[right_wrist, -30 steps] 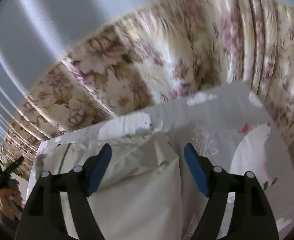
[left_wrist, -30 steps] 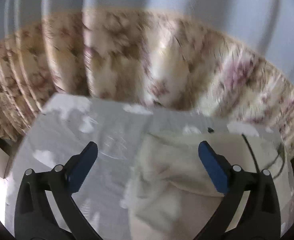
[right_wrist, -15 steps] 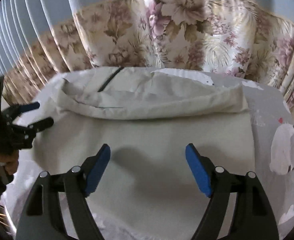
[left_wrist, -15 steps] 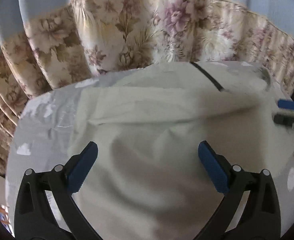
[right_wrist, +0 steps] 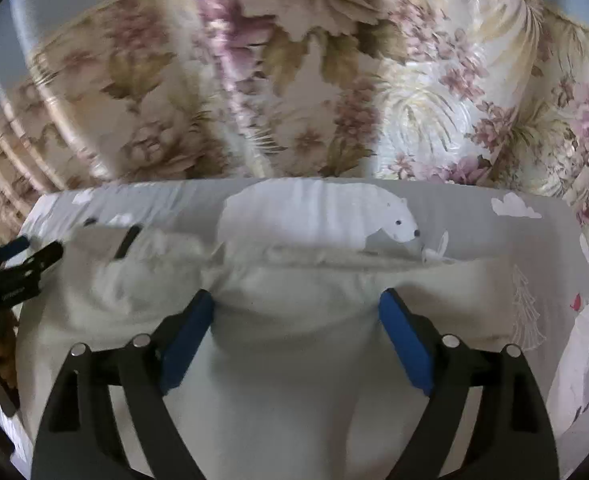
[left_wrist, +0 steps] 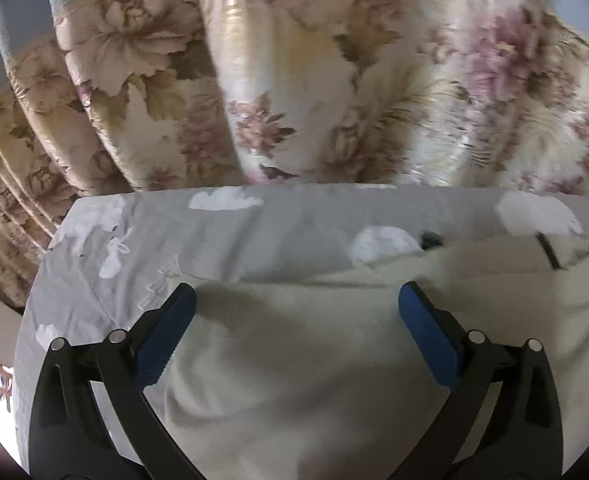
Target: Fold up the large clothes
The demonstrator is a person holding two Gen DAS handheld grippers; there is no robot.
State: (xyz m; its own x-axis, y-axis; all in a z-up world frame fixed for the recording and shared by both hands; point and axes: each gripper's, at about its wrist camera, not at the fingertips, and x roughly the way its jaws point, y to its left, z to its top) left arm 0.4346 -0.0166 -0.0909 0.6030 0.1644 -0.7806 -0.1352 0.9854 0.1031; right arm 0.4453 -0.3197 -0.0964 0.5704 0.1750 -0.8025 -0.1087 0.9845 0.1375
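A large cream-white garment (left_wrist: 314, 352) lies spread on a grey sheet (left_wrist: 134, 248) with white animal prints. It also shows in the right wrist view (right_wrist: 286, 380), with a dark strip (right_wrist: 126, 240) near its far left edge. My left gripper (left_wrist: 296, 300) is open and empty, low over the garment's left part. My right gripper (right_wrist: 296, 304) is open, its blue pads (right_wrist: 398, 328) pressing into a raised fold of the garment between them. The left gripper (right_wrist: 18, 264) shows at the left edge of the right wrist view.
A floral curtain (left_wrist: 294, 80) hangs right behind the far edge of the sheet (right_wrist: 494, 240). The surface drops off at the left edge (left_wrist: 34, 300). A polar bear print (right_wrist: 314, 216) lies just beyond the garment's far edge.
Both grippers have dropped lower and moved forward toward the garment's far edge. The curtain fills more of both views. Both grippers stay open.
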